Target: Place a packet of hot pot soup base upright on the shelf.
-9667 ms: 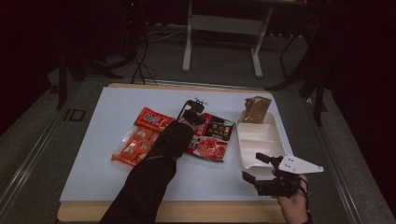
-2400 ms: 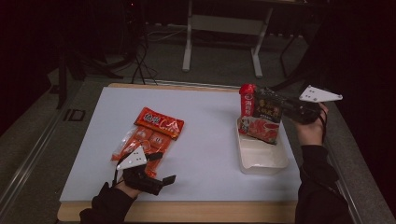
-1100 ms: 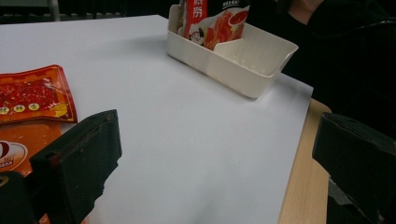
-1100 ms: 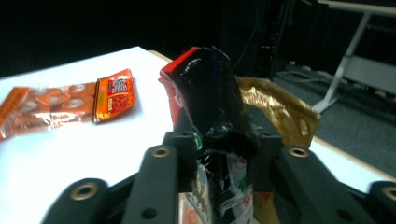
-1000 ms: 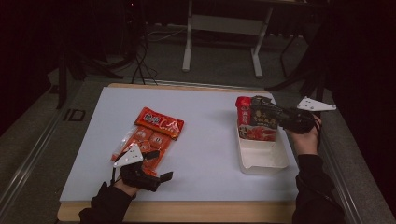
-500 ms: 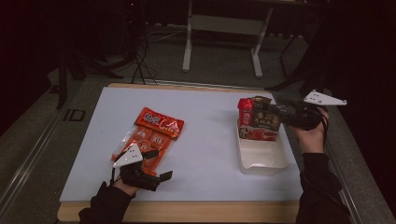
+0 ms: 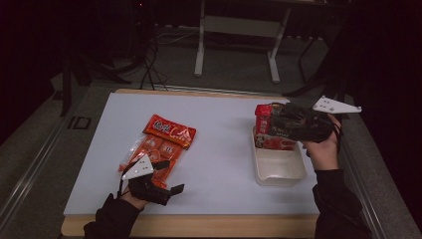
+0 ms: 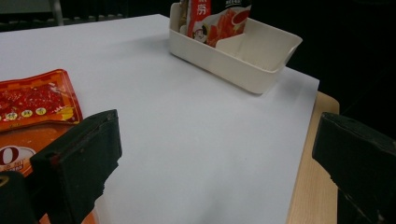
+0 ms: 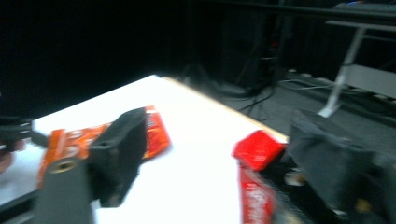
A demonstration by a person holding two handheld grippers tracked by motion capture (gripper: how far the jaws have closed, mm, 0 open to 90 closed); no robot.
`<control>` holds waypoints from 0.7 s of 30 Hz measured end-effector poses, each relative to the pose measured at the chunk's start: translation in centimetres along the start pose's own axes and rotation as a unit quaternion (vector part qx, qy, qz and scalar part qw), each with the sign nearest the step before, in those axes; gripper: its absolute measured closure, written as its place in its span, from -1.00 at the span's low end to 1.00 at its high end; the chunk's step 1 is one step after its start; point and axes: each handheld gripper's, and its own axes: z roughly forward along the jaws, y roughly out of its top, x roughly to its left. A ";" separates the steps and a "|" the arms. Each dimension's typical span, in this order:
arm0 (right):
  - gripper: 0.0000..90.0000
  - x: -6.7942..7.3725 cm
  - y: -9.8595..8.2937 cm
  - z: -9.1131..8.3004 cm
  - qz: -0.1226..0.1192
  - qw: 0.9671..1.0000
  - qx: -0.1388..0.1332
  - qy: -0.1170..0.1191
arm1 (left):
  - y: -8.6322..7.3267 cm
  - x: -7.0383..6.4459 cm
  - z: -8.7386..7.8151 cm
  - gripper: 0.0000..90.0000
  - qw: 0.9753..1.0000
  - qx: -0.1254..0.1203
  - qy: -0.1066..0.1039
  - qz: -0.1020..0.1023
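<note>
Writing on red snack packs (image 7: 169, 132) too blurry to read. Right tool (image 7: 278, 122) spread over packet (image 7: 271, 129) in tray (image 7: 278, 172); left tool (image 7: 166, 191) spread.

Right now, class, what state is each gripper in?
Left gripper: open, holding nothing, low over the table near the orange packets.
Right gripper: open, over the red packet standing in the tray.

The high view looks down and forward over the whole desk (image 7: 219, 149); both gripper views skim low across it, sharing the beige tray (image 8: 261, 65) and red packets (image 9: 154, 128).
</note>
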 end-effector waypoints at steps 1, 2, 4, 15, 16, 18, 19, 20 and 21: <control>-0.69 0.4 0.0 0.1 0.000 1.000 -0.001 -0.001 | 0.1 0.0 -0.1 -0.96 1.000 0.000 0.000 0.002; -0.71 0.9 0.0 0.2 0.004 1.000 -0.002 0.006 | 0.1 0.0 -0.1 -0.96 1.000 -0.003 0.000 0.003; -0.75 1.5 -0.1 0.3 0.013 1.000 -0.006 0.018 | 0.2 0.0 -0.2 -0.96 1.000 -0.006 0.002 0.002; -0.69 4.8 -2.4 0.8 0.016 0.999 0.002 0.044 | 0.8 0.4 -1.1 -0.89 1.000 0.011 -0.010 -0.027; -0.69 5.0 -2.6 0.8 0.012 0.999 0.007 0.045 | 0.9 0.4 -1.2 -0.90 0.999 0.014 -0.007 -0.029; -0.68 5.3 -3.2 0.9 0.012 0.998 0.013 0.054 | 1.1 0.6 -1.4 -0.91 0.999 0.016 -0.007 -0.029; -0.68 5.5 -3.5 0.9 0.011 0.998 0.014 0.055 | 1.2 0.7 -1.6 -0.91 0.999 0.015 -0.001 -0.029; -0.68 5.7 -3.7 0.8 0.011 0.998 0.016 0.054 | 1.2 0.9 -1.8 -0.91 1.000 0.012 0.004 -0.028; -0.68 5.8 -4.0 0.8 0.010 0.998 0.017 0.056 | 1.3 1.0 -2.0 -0.91 1.000 0.011 0.008 -0.025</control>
